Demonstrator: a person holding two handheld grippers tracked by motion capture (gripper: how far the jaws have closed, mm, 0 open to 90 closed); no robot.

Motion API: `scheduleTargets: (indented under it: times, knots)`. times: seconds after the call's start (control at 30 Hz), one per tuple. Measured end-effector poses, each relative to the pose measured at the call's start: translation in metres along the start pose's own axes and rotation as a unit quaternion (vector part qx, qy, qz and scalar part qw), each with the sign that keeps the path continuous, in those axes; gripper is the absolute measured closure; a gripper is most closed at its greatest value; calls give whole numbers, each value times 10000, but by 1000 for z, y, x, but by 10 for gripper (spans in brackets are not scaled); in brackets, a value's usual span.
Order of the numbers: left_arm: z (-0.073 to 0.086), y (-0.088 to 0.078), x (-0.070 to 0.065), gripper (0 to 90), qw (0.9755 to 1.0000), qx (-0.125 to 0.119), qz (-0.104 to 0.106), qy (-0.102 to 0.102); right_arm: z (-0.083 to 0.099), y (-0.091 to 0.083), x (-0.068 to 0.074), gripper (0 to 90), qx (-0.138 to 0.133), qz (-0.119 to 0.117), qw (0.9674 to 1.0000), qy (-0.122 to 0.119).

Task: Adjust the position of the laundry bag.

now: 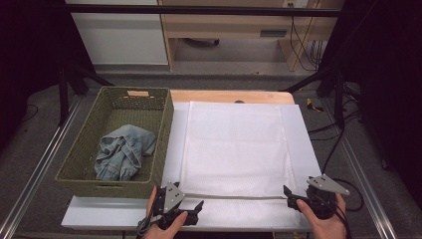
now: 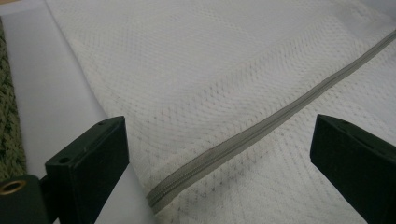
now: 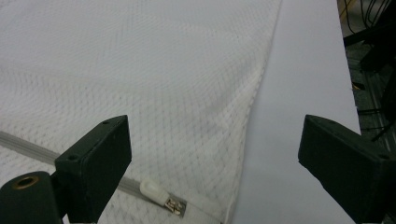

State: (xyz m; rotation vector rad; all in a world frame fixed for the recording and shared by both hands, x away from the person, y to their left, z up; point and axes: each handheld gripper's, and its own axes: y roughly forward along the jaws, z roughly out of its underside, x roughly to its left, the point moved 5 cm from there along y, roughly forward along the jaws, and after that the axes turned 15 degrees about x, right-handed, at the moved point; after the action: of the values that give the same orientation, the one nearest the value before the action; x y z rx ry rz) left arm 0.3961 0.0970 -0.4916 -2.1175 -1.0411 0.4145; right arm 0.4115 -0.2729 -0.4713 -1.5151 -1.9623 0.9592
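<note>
Hovering at the near edge of the mesh laundry bag [image 1: 234, 149]: left gripper [image 1: 191, 209] at its left corner, right gripper [image 1: 293, 201] at its right corner, both jaws wide apart, holding nothing. Zipper [image 2: 261, 128] runs between them, pull tab [image 3: 161, 196] right end. Bare table [image 1: 308, 149] strip beside bag; basket [image 1: 164, 144] just left.

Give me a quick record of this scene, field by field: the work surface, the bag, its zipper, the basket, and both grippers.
surface: white sheet on the table
bag: white mesh laundry bag, flat
zipper: grey zipper along the near edge, closed, pull tab at the right end
basket: green woven basket at left, holding crumpled denim garment
left gripper: open, at the zipper's left end
right gripper: open, by the pull tab
</note>
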Motion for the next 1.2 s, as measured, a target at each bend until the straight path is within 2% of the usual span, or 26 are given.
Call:
scheduleTargets:
  times: [0.17,0.23,0.3,0.37,0.43,0.53,0.63,0.87,1.0,1.2]
  knots:
    - [2,0,1,43,9999,37,-93,43,-27,10,-6,100,111,-7,9999,-109]
    - [2,0,1,45,9999,16,-124,-2,-30,12,-7,102,133,-7,9999,-67]
    - [3,0,0,46,9999,2,-117,-43,-43,20,-13,100,174,-20,9998,-35]
    - [3,0,0,49,9999,14,-140,-16,-46,22,-14,100,182,-20,9998,-8]
    - [3,0,-1,51,9999,32,-166,26,-58,27,-19,125,246,-58,9997,65]
    - [3,1,-2,54,9998,39,-208,22,-68,33,-22,157,163,-121,9997,125]
    - [3,2,-3,56,9998,74,-185,33,-70,36,-23,167,168,-109,9998,96]
    - [4,4,-5,65,9995,145,-268,17,-61,40,-23,238,81,-116,9998,103]
    - [4,4,-3,81,9995,146,-282,-46,-56,50,-26,336,232,-85,9996,100]
    - [5,5,-4,99,9994,190,-275,-69,-47,60,-30,433,450,-53,9989,98]
